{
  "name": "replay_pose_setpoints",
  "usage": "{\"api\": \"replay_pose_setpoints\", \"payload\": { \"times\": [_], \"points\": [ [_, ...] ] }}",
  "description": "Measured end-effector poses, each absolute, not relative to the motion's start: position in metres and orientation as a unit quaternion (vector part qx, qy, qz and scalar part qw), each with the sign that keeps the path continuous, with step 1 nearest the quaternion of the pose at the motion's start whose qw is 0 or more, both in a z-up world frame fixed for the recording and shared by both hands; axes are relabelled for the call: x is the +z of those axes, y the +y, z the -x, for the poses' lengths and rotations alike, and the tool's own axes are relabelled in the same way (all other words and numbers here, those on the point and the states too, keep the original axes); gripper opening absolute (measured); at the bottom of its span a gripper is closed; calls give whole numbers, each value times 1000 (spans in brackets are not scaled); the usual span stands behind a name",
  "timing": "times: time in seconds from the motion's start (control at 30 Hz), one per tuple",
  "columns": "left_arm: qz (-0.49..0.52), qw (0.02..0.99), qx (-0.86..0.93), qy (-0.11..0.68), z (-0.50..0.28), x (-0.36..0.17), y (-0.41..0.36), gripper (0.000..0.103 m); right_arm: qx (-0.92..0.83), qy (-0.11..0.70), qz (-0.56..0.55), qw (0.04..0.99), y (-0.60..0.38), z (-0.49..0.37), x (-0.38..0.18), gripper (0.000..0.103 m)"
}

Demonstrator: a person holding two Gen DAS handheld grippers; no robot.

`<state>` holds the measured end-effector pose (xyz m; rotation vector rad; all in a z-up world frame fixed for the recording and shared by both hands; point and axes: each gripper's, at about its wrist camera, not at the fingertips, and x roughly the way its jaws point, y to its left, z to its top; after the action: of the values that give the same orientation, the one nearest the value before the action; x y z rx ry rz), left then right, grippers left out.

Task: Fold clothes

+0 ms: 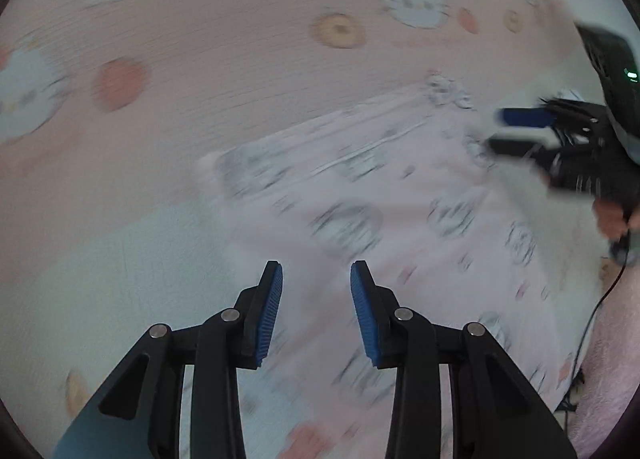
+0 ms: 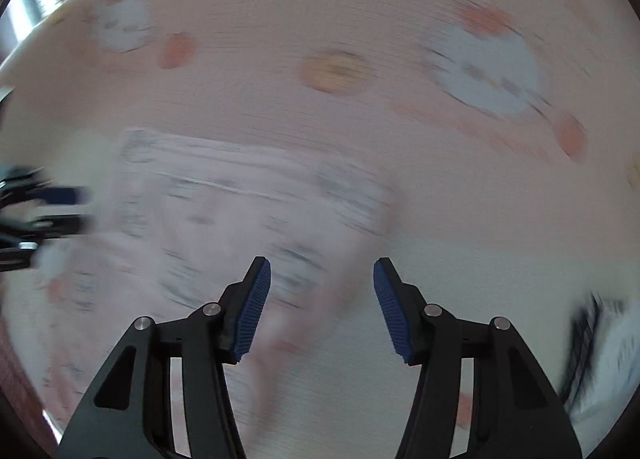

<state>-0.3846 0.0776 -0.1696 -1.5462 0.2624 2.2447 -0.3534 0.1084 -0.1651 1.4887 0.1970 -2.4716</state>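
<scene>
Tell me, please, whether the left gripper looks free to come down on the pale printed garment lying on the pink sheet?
Probably yes. The left gripper is open and empty above the garment, with nothing between them. The right gripper is off at the garment's far edge, clear of that path. Blur leaves the height uncertain.

The left tongs point(image 1: 316, 279) are matte black linkage arms, each joint pinned with a round silver rivet, ending in two ribbed blue pads point(image 1: 268, 315). The right tongs point(image 2: 322, 275) share that build: black angular arms with triangular cut-outs, silver rivets, ribbed blue pads point(image 2: 394, 317). From the left wrist, the right unit's black housing carries a small green light and a thin black cable point(image 1: 588, 335)
</scene>
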Motion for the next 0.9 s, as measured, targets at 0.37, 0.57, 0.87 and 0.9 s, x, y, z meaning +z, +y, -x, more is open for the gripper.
{"api": "replay_pose_setpoints", "payload": {
  "times": [0.37,0.57,0.87,0.9],
  "points": [
    [531,99,842,8,454,-169,52,35,-857,3,-515,8,162,431,-192,41],
    [529,217,818,60,432,-168,106,35,-855,47,-501,128,121,421,-169,43],
    [533,113,838,-29,447,-171,80,33,-860,-6,-510,-1,161,451,-180,44],
    [523,137,841,-8,434,-167,96,33,-859,-22,-512,-1,167,448,-176,45]
  ]
}}
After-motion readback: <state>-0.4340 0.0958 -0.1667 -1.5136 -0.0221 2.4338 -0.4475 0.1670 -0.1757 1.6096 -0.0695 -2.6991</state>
